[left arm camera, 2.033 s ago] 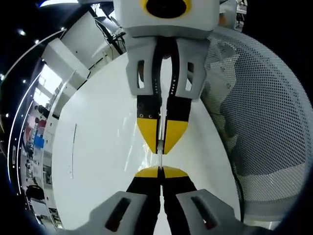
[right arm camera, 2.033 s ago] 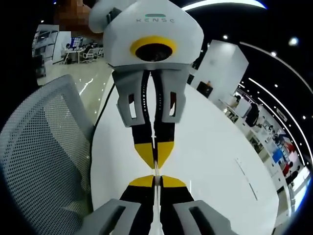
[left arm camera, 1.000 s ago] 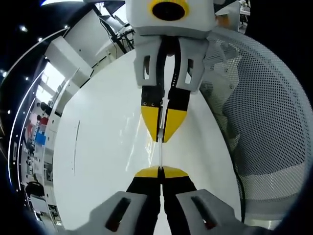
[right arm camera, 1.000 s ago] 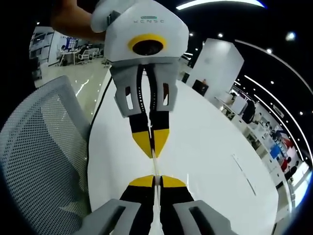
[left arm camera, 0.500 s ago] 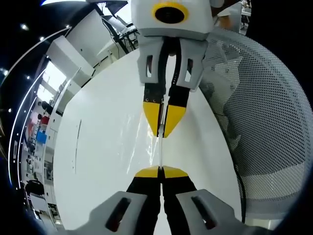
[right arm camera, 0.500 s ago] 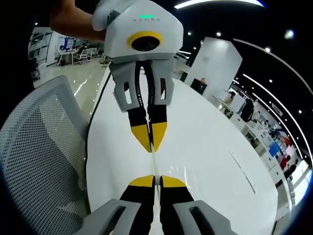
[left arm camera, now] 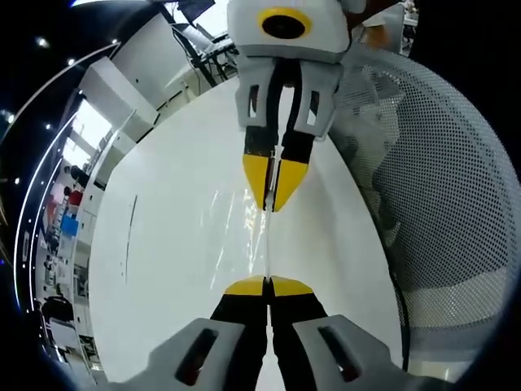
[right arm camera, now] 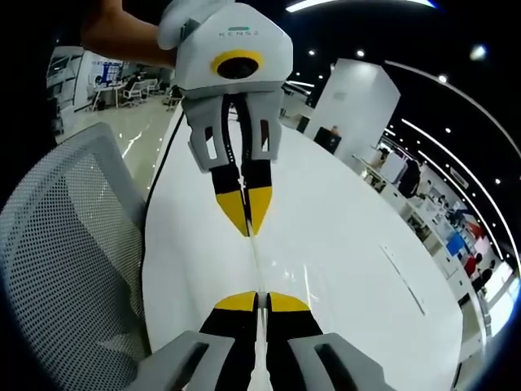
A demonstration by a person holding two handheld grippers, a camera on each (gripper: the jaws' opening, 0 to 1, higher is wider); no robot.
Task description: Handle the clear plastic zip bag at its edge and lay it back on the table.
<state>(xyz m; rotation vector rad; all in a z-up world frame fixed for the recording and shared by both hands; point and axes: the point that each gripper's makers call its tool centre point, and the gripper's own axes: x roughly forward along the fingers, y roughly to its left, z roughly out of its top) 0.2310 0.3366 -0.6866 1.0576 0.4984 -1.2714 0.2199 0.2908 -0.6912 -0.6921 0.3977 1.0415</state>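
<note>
In the left gripper view: at far left, a blurred office background with windows; then the white surface (left arm camera: 163,244), glossy, curving across the middle. At centre bottom, left gripper (left arm camera: 268,283) with yellow-tipped jaws pressed together on the edge of the clear plastic zip bag (left arm camera: 244,220), stretched as a thin taut line up to the right gripper (left arm camera: 275,205), entering from above, jaws likewise pinched on the opposite edge. Faint glints of the bag film just left of that line, above the surface; whether touching it, cannot tell. At right, a white mesh chair back (left arm camera: 431,204) beside the surface. In the right gripper view: at left, the same mesh chair back (right arm camera: 65,269) and a person's arm (right arm camera: 122,37) at top behind the opposite gripper; centre, jaws clamped on the bag edge at bottom, opposite gripper's jaws clamped above, bag edge strung between them; at right, white surface running off toward a lit office with distant desks.
</note>
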